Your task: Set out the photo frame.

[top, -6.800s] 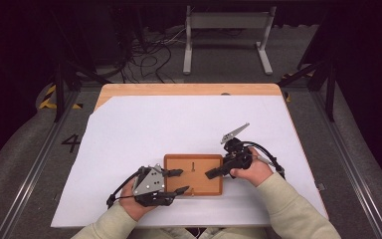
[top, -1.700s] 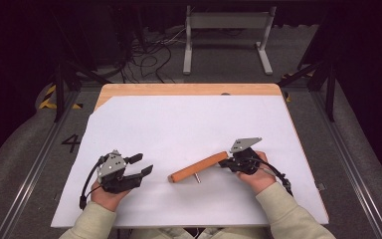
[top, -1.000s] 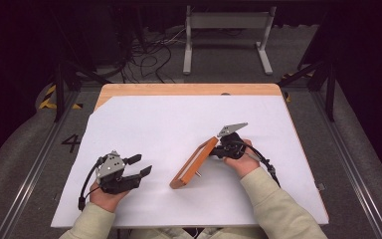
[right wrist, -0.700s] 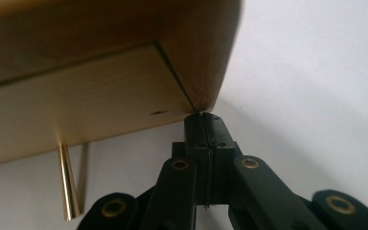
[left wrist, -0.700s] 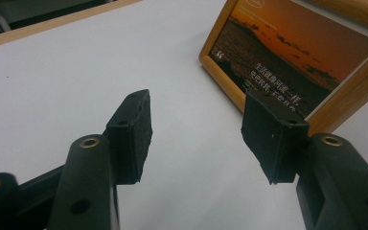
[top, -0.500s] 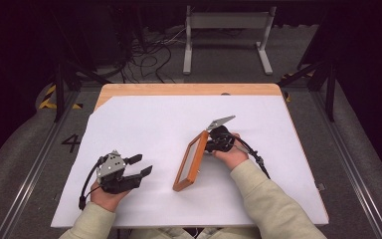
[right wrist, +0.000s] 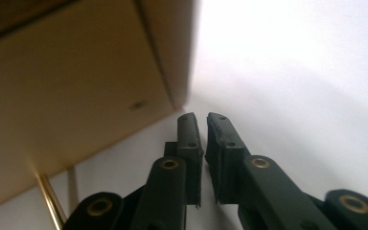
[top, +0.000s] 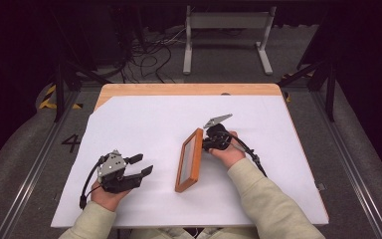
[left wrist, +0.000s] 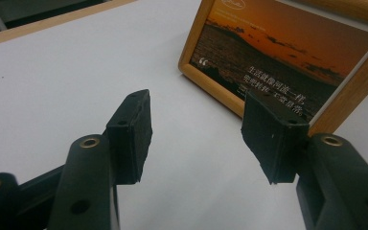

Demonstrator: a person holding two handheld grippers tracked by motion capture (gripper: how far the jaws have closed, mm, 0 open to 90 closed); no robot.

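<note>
High view: a wooden picture frame [top: 189, 160] stands on edge near the middle of the white table [top: 144, 119], its picture side facing left; the right gripper [top: 214, 140] sits just behind its far end, jaws drawn almost together with nothing between them; whether it touches the frame I can't tell. The left gripper [top: 140, 165] rests well to the left, jaws spread wide and empty, pointing at the sunset photo [left wrist: 287, 57].

Left tool [left wrist: 196, 139] jaws apart, framed sunset picture [left wrist: 287, 57] beyond
</note>
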